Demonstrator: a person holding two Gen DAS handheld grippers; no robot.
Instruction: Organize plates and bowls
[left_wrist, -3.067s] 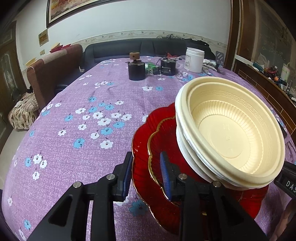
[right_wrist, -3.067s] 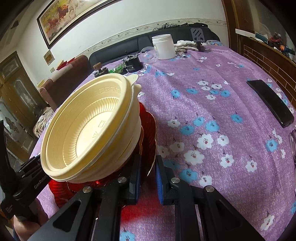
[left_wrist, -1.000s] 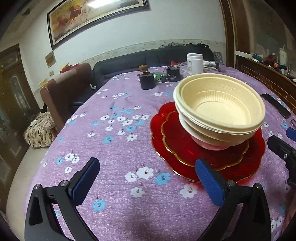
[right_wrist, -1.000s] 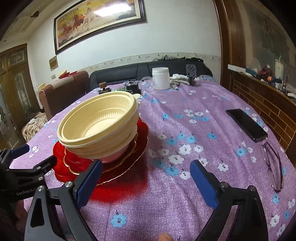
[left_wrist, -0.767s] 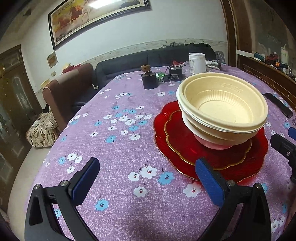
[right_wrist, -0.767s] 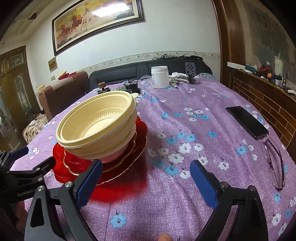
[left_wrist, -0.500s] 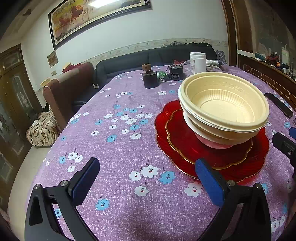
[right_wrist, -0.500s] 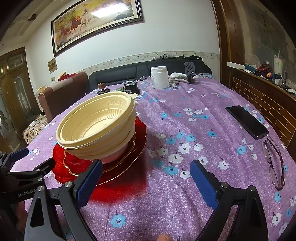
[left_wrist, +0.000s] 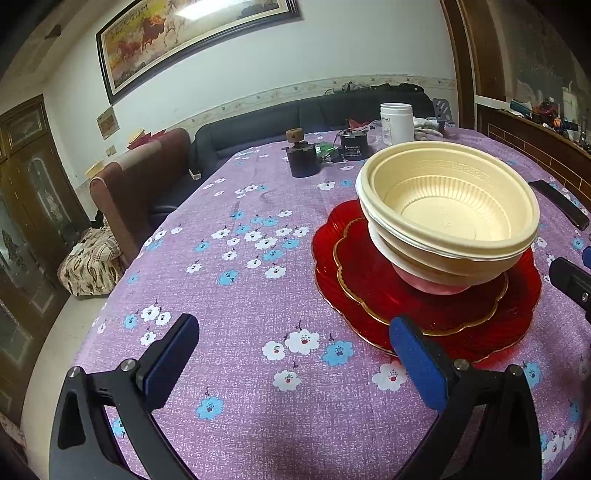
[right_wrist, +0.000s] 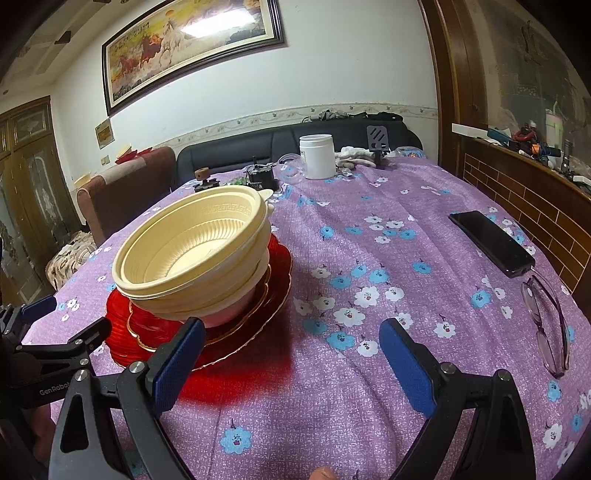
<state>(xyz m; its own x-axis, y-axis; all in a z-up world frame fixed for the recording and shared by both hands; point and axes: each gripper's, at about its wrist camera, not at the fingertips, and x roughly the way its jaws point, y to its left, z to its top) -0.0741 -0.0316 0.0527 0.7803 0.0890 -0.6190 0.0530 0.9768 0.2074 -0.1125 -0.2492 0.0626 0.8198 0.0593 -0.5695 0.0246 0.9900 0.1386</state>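
Both our left claw and right claw gape empty — light, stiff cream bowls ahead; we'd pinch the brittle-looking red plates' rim.

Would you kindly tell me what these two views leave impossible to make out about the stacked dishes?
- Bowl count: nested cream bowls hide one another in both views.
- Pink bowl: only its base shows in the left view.
- Red plates: centres covered by bowls; the near rim sits behind the right gripper finger.
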